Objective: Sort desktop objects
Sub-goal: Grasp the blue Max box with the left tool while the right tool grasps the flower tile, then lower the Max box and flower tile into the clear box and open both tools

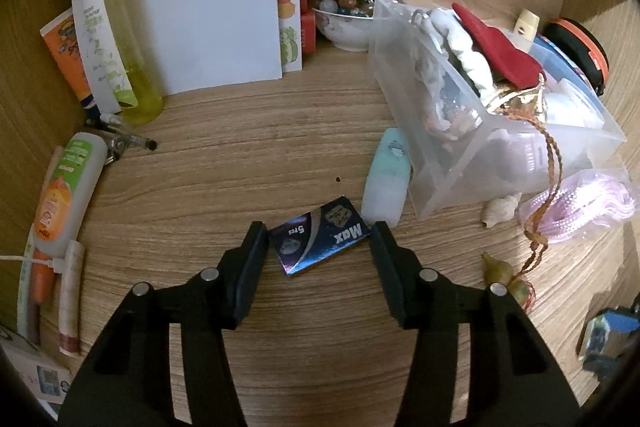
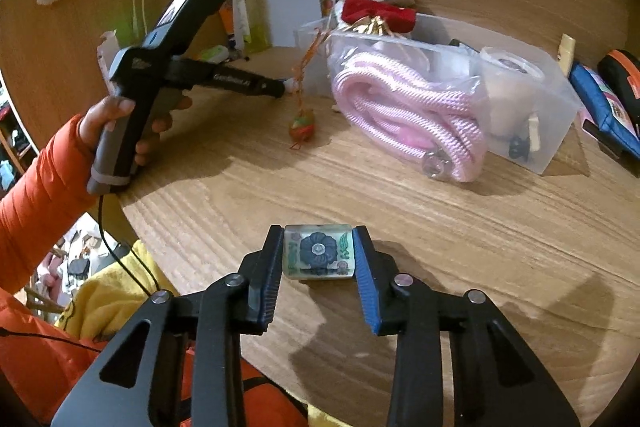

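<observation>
A small dark blue "Max" box (image 1: pixel 320 237) lies flat on the wooden desk. My left gripper (image 1: pixel 319 239) is open with one finger on each side of the box, just above it. My right gripper (image 2: pixel 318 253) is shut on a clear block with a dark blue flower inside (image 2: pixel 318 251), held above the desk near its front edge. The left gripper's body, held by a hand in an orange sleeve, shows in the right wrist view (image 2: pixel 160 51). A clear plastic bin (image 1: pixel 472 131) full of small items stands right of the box; it also shows in the right wrist view (image 2: pixel 532 95).
A pale teal bottle (image 1: pixel 386 179) lies against the bin. Pink rope in a bag (image 2: pixel 412 111) and a beaded charm (image 2: pixel 302 127) lie near it. Bottles and tubes (image 1: pixel 68 187), a yellow spray bottle (image 1: pixel 124 39), papers (image 1: pixel 208 15) and a bowl of stones (image 1: pixel 344 23) crowd the left and back.
</observation>
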Demonstrator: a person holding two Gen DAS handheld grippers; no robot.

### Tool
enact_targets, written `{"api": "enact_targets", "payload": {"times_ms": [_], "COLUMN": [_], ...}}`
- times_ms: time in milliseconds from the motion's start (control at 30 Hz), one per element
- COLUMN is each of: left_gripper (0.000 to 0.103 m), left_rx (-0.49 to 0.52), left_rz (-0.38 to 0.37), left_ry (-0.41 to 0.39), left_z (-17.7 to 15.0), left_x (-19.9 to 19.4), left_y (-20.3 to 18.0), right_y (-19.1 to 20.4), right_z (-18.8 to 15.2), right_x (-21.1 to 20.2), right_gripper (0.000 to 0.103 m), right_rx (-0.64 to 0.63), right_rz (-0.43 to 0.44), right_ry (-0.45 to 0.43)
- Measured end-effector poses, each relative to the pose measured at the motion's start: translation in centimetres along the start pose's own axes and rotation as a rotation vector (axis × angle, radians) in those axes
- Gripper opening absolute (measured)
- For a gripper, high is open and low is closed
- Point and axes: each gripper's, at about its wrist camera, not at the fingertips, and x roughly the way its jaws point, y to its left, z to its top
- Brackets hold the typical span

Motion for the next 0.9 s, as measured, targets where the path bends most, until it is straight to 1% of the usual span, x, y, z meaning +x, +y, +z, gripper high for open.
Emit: {"api": "enact_targets", "payload": {"times_ms": [100, 167, 267, 300, 533, 667, 900], "left_gripper": [0.052, 0.052, 0.052, 0.052, 0.052, 0.052, 0.052], "left_rx": [-0.008, -0.003, 0.035, 0.042, 0.07, 0.089, 0.107], "left_rz": [0.026, 0.055, 0.105, 0.108, 0.065, 0.019, -0.046], "left_ry": [-0.015, -0.046, -0.1, -0.11, -0.183, -0.219, -0.283], "left_z": [0.0, 0.0, -0.3, -0.4, -0.5, -0.5, 0.7], "left_x": [-0.3, -0.8, -2.0, -2.3, -5.2, -6.8, -8.8], "left_y": [0.1, 0.0, -0.8, -1.0, -2.7, -3.8, -6.4], "right_y": [-0.7, -1.0, -1.6, -1.8, -2.8, -3.4, -4.4], "right_z": [0.7, 1.1, 1.9, 2.2, 4.7, 5.9, 8.0], "right_x": [-0.3, -0.5, -1.0, -1.2, -2.3, -3.0, -3.2], "right_gripper": [0.031, 0.031, 0.031, 0.031, 0.031, 0.031, 0.031], "right_rx": [0.015, 0.021, 0.032, 0.035, 0.025, 0.009, -0.008], "right_rz": [-0.003, -0.008, -0.01, -0.014, -0.059, -0.096, -0.131], "right_ry": [-0.014, -0.03, -0.055, -0.063, -0.12, -0.143, -0.173]}}
